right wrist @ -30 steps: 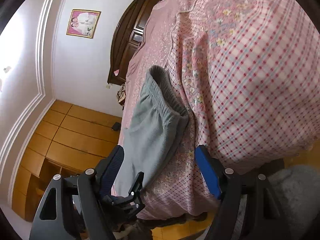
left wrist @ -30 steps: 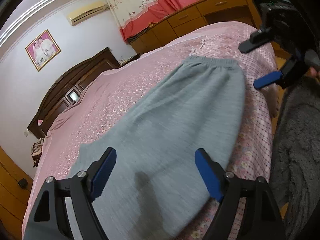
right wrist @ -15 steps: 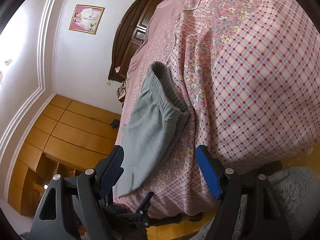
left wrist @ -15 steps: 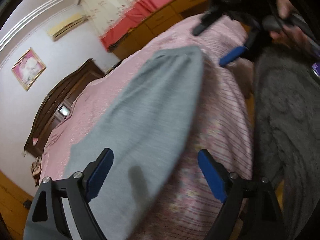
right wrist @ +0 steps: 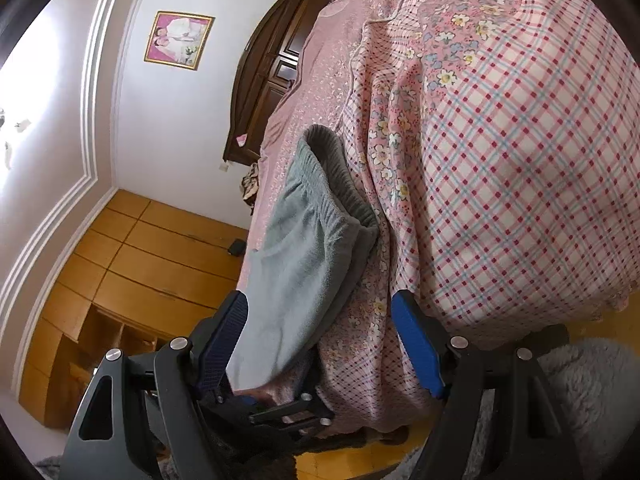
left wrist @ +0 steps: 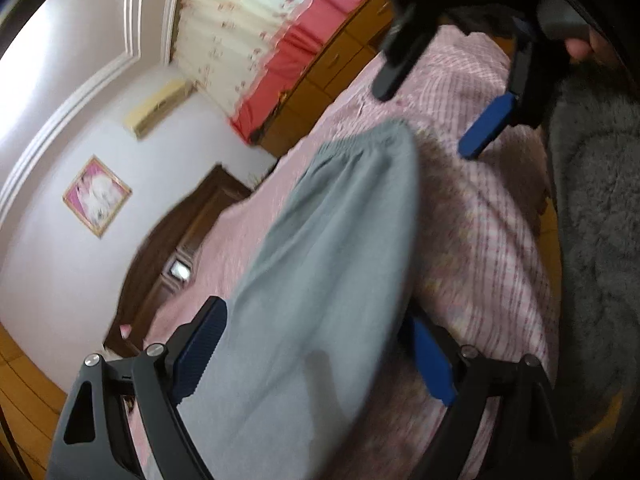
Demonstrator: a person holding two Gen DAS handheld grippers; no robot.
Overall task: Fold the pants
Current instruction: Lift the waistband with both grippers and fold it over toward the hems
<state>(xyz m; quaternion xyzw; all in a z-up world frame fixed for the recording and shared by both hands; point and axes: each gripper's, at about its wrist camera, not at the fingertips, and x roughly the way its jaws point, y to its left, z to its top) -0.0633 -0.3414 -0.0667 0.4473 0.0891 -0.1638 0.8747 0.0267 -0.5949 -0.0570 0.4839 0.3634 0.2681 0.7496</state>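
Note:
Grey pants (left wrist: 332,280) lie flat along the near edge of a pink bed (left wrist: 492,240), waistband at the far end. My left gripper (left wrist: 316,356) is open, its blue fingers straddling the leg end just above the cloth. In the right wrist view the pants (right wrist: 304,264) run from the elastic waistband (right wrist: 340,184) down toward me. My right gripper (right wrist: 324,344) is open, low at the bed's edge near the waistband side, holding nothing. It also shows in the left wrist view (left wrist: 460,92), above the waistband.
The bed has a pink checked floral sheet (right wrist: 520,160) and a dark wooden headboard (right wrist: 276,56). Wooden cabinets (right wrist: 132,280) line the wall. A grey fluffy garment (left wrist: 600,240) is at the right. Orange floor (right wrist: 344,460) lies below the bed edge.
The left gripper swung and tilted, now closer over the pants' leg end. The right gripper moved slightly nearer the bed edge. Both stayed open.

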